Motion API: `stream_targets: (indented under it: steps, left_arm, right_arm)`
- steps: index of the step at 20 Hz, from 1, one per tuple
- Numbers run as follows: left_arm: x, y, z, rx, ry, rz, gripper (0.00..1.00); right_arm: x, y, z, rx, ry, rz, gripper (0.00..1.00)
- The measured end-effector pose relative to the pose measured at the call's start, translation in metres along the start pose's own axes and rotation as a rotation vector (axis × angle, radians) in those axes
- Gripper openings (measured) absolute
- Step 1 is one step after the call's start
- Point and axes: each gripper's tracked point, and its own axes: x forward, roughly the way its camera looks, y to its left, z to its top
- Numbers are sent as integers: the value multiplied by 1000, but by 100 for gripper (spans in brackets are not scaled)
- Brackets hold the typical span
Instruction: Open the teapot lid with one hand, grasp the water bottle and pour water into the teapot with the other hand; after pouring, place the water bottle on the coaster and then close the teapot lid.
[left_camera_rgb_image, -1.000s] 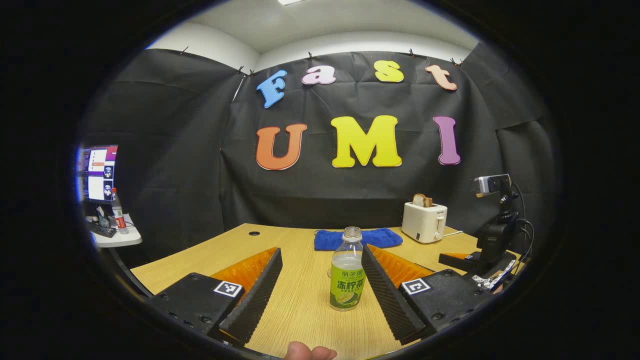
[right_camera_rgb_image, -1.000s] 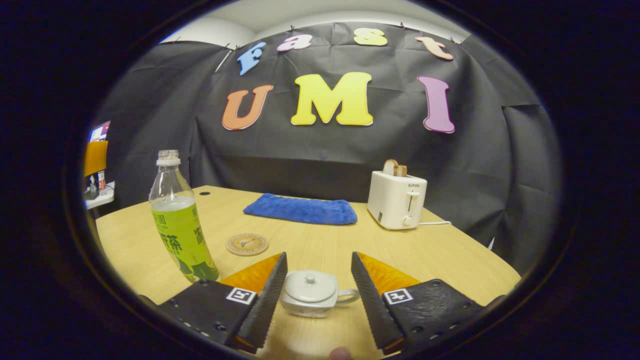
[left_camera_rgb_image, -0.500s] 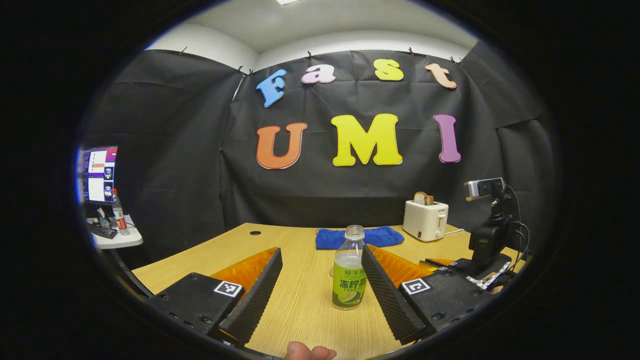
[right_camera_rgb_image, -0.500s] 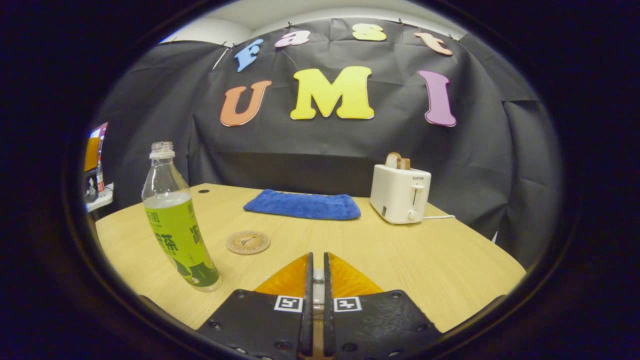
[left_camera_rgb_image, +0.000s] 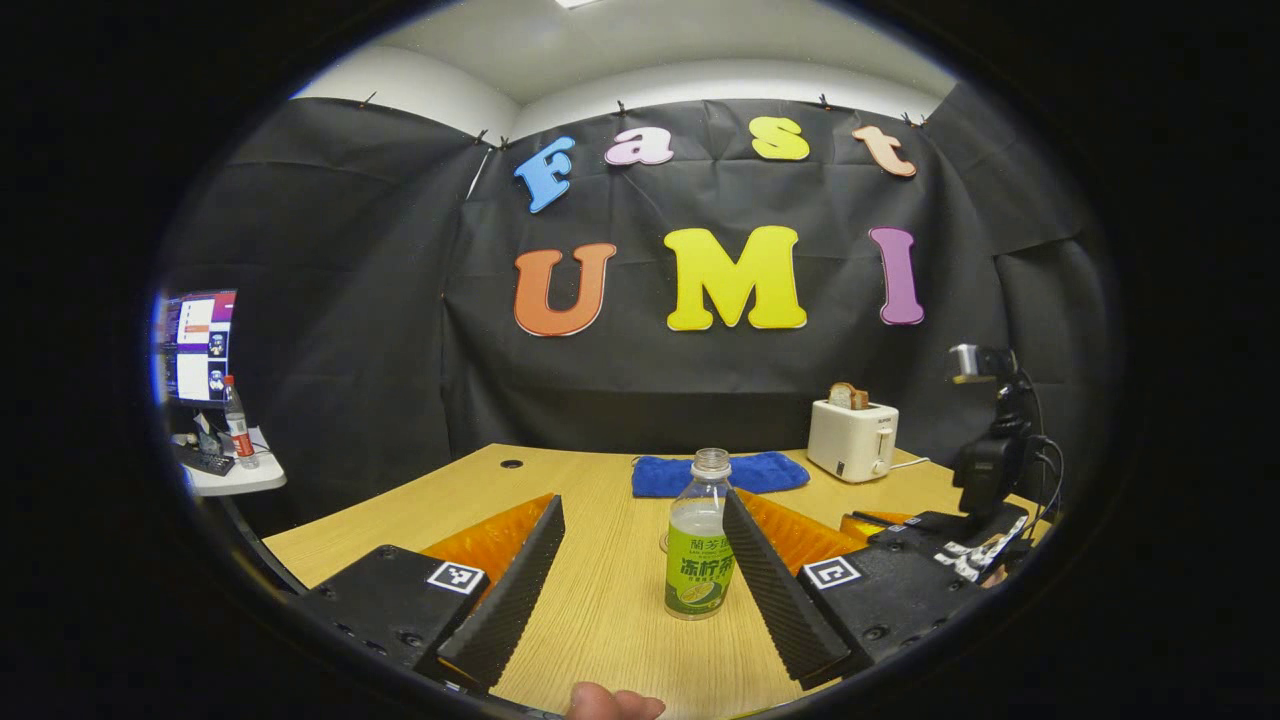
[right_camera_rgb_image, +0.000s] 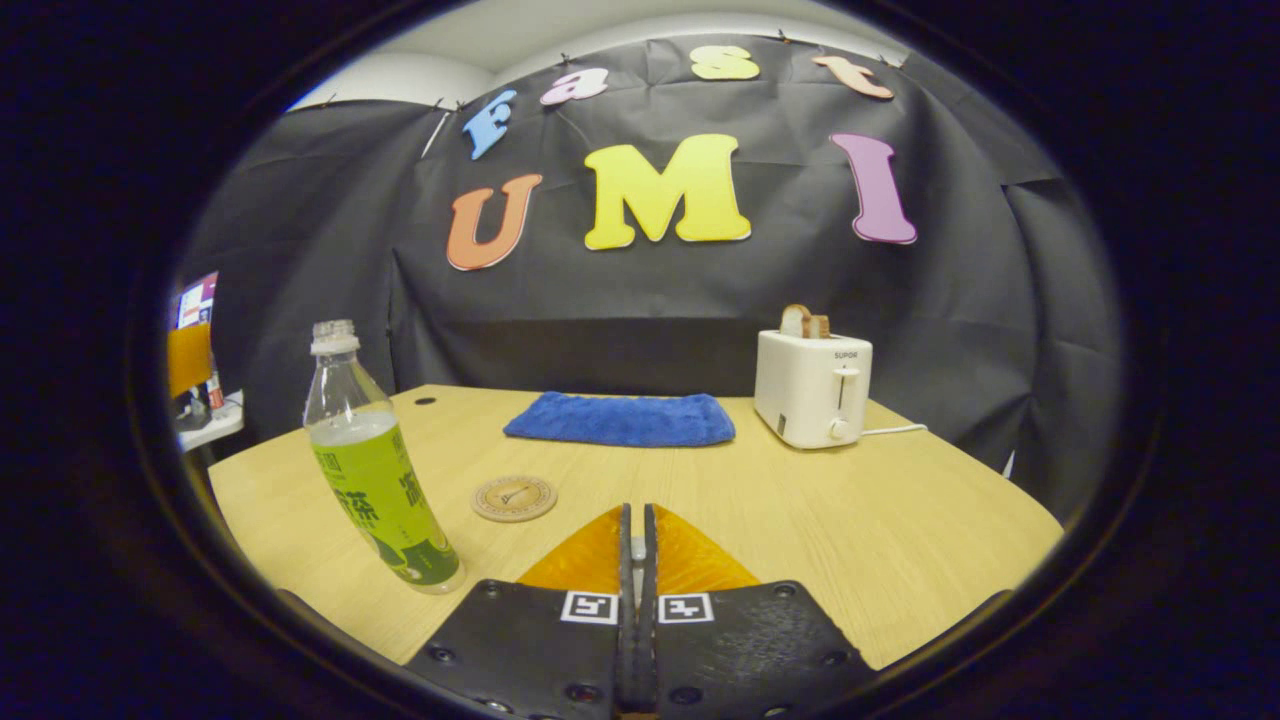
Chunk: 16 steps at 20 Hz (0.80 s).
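The surface (right_camera_rgb_image: 800, 520) looks the same. A second ago the right tongs (right_camera_rgb_image: 636, 560) were wide around the teapot lid; now they are clenched on something small and pale, maybe its knob. The left tongs (left_camera_rgb_image: 640, 560) stay released, and the water bottle (left_camera_rgb_image: 698, 560) stands between them, so pouring can come next.

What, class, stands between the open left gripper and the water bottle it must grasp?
Nothing visible. The water bottle stands upright on the table ahead of the left gripper, near its right finger, with bare tabletop between.
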Motion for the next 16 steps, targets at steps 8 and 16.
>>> stream_targets:
  steps: [8, 16]
  left_arm:
    - [9, -25, -27, -22, 83, -74, 100]
    - [23, -59, -72, -12, 178, -101, 100]
  right_arm:
    - [-33, -19, 30, -32, -43, 16, 0]
    - [-63, -37, 40, -42, -76, 60, 0]
